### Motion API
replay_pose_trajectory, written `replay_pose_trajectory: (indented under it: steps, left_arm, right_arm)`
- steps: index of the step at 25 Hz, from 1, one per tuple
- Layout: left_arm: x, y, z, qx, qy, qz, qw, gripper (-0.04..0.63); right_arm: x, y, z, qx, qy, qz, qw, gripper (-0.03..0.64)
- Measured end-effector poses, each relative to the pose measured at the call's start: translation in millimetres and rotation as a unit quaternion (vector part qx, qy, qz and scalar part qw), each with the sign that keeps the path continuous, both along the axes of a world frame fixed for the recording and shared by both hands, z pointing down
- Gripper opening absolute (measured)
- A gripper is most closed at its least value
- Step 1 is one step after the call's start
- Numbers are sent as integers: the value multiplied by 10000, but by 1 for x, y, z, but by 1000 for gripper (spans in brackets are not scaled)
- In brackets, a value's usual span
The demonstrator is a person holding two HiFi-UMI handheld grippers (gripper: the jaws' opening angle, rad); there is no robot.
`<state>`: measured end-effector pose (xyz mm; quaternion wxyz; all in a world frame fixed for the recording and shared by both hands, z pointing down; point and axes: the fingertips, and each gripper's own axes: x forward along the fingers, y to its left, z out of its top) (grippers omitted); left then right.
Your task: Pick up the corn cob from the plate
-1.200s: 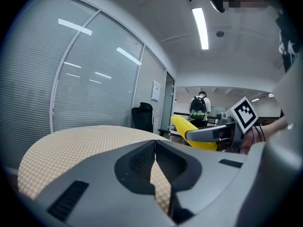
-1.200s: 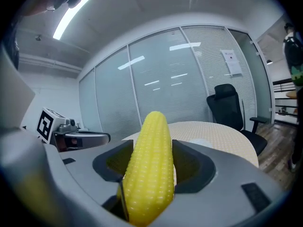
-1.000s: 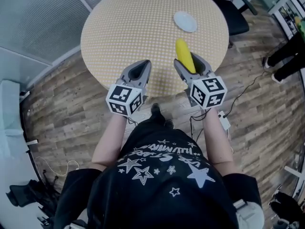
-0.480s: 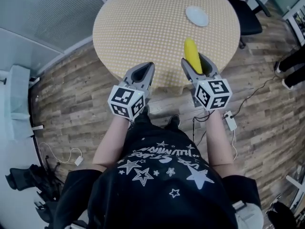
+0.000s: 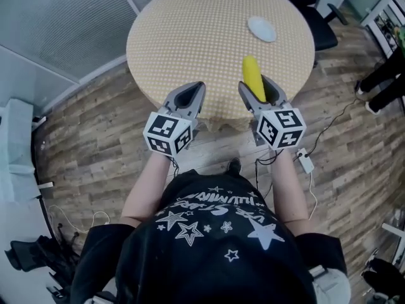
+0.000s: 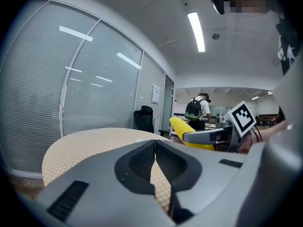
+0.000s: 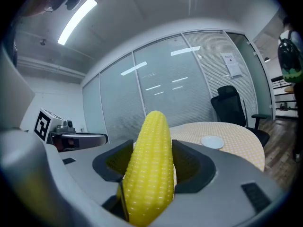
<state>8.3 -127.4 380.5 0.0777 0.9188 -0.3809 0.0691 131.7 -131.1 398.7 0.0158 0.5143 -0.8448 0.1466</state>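
**Right gripper carrying the corn cob, plate lying bare behind**

Right gripper (image 5: 256,85) is pinching the corn cob (image 5: 252,75) by its lower half. The jaws are pressing on both of its sides and the yellow tip is pointing forward and up past them. Compared with a second ago the grasp is holding unchanged. The person seems to be standing slightly further back, so the cob is hanging over the near edge of the bench (image 5: 190,37) and touching nothing else. This suggests the pick-up is already done, with only carrying or waiting left.

Left gripper (image 5: 188,92) is hovering level beside it, its jaws pressed together on nothing, taking no part in the lift.

Further out, the small white plate (image 5: 261,28) is sitting on the far right part of the bench, well apart from the cob. It is holding nothing now. A dark office chair (image 5: 313,18) is standing just beyond the bench.
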Motion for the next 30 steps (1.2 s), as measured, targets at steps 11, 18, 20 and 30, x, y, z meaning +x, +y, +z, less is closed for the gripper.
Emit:
replay_pose_trajectory:
  steps: [11, 18, 20, 30]
  left_arm:
    - [-76, 21, -10, 115, 251, 393, 9988, 9]
    - [-112, 41, -3, 67, 414, 782, 9961, 9]
    - [-118, 48, -3, 44, 437, 960, 9944, 9]
    - [-153, 91, -3, -10, 434, 1529, 9873, 9]
  right_arm:
    - [-75, 32, -10, 4, 241, 421, 9988, 264]
    - [-117, 65, -5, -22, 446, 774, 9960, 264]
    - [-125, 77, -6, -51, 477, 937, 9944, 264]
    - [-165, 131, -7, -123, 494, 1502, 9873, 264]
